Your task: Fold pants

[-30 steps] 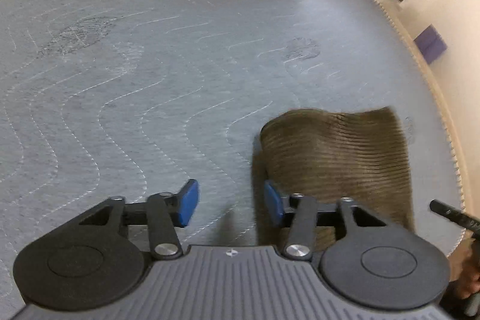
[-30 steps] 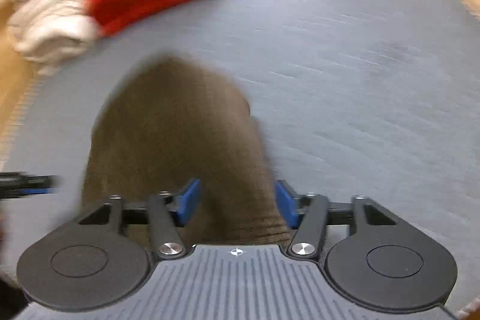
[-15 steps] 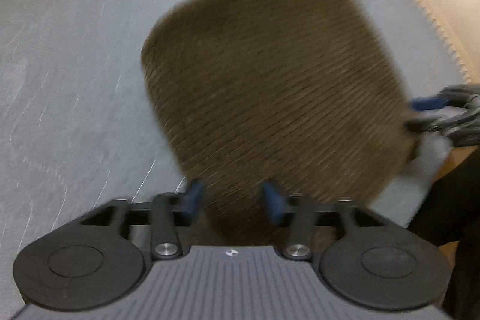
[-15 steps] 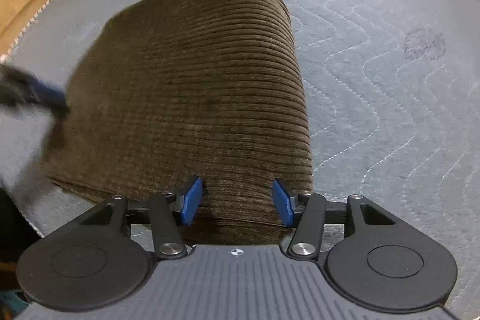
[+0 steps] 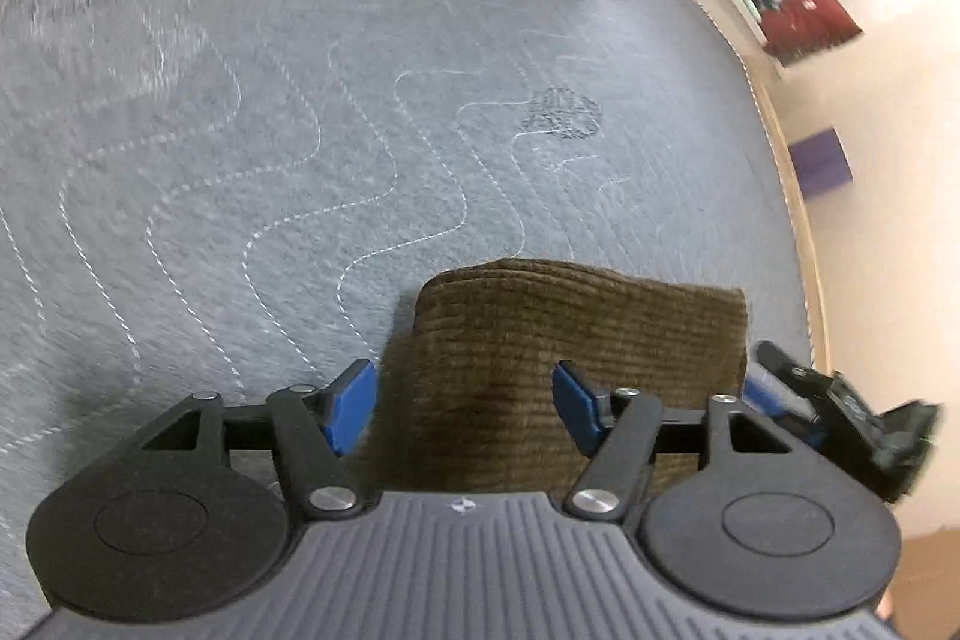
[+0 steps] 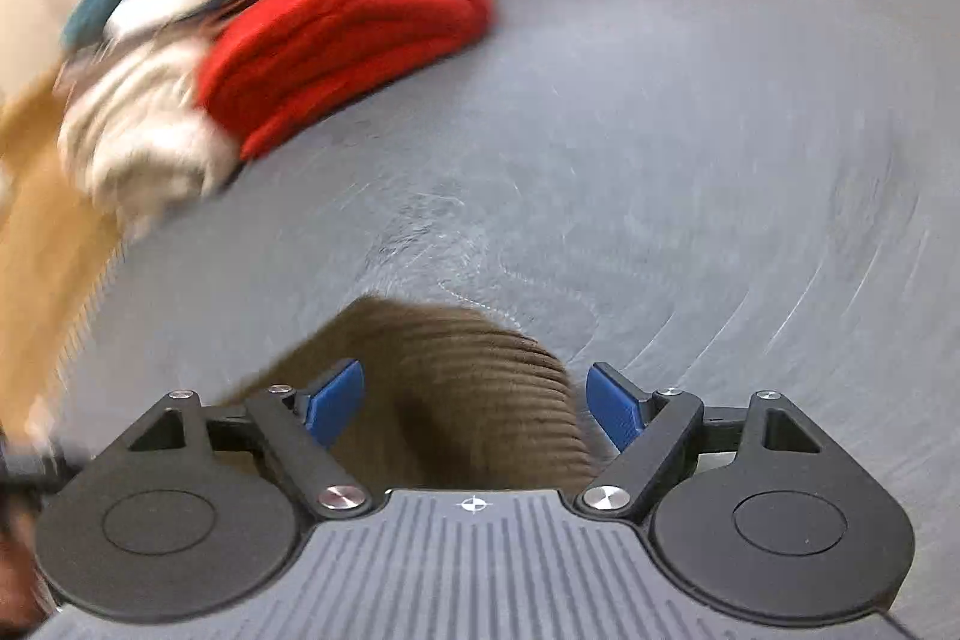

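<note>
Two grippers, left [image 5: 465, 412] and right [image 6: 477, 409], both spread apart, hovering just over folded brown pants [image 5: 576, 340] near the gray mat's [image 5: 300, 130] right edge.

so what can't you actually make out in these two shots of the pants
- Near end of the pants: left view, hidden under the left gripper.
- Right gripper: left view, its fingertips sit behind the pants' edge.
- Clothes pile: right view, motion blur smears it.
- How many layers the pants have: neither view shows the folded edges clearly.
</note>
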`<state>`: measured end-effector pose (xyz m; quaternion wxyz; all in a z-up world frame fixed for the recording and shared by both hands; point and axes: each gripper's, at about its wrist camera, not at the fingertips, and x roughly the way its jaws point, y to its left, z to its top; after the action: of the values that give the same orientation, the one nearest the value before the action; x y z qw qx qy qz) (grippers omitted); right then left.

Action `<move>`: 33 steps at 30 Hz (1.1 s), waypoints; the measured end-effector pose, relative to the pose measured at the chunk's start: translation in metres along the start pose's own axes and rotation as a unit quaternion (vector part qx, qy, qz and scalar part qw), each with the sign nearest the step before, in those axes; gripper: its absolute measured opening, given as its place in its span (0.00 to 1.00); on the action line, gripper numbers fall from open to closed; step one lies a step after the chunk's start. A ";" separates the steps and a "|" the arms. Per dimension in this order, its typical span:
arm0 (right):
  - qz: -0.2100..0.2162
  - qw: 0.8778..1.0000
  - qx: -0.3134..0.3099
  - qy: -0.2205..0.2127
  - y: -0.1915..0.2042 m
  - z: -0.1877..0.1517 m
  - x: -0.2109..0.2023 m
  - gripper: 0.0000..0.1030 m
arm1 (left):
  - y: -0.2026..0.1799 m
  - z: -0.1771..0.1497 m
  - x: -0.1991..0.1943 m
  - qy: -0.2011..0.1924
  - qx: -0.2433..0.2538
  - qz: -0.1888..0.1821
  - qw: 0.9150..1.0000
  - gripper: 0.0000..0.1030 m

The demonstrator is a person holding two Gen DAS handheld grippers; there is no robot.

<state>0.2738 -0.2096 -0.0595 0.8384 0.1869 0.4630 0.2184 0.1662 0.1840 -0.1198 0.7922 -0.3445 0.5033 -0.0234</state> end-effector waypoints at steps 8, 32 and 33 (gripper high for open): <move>0.036 0.987 0.147 0.054 -0.044 -0.007 0.061 0.81 | 0.013 0.024 0.036 0.025 -0.045 0.011 0.999 0.71; -0.066 0.991 -0.064 -0.098 0.011 -0.006 -0.037 0.51 | -0.087 -0.011 0.036 -0.038 0.274 0.035 0.960 0.10; -0.063 0.992 -0.082 -0.075 0.014 -0.012 -0.036 0.51 | -0.088 -0.019 0.049 -0.012 0.294 0.067 0.953 0.11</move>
<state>0.2433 -0.2164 -0.0336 0.8954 0.1036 0.3902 0.1877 0.2021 0.0889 -0.1126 0.8643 -0.0621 0.4863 -0.1125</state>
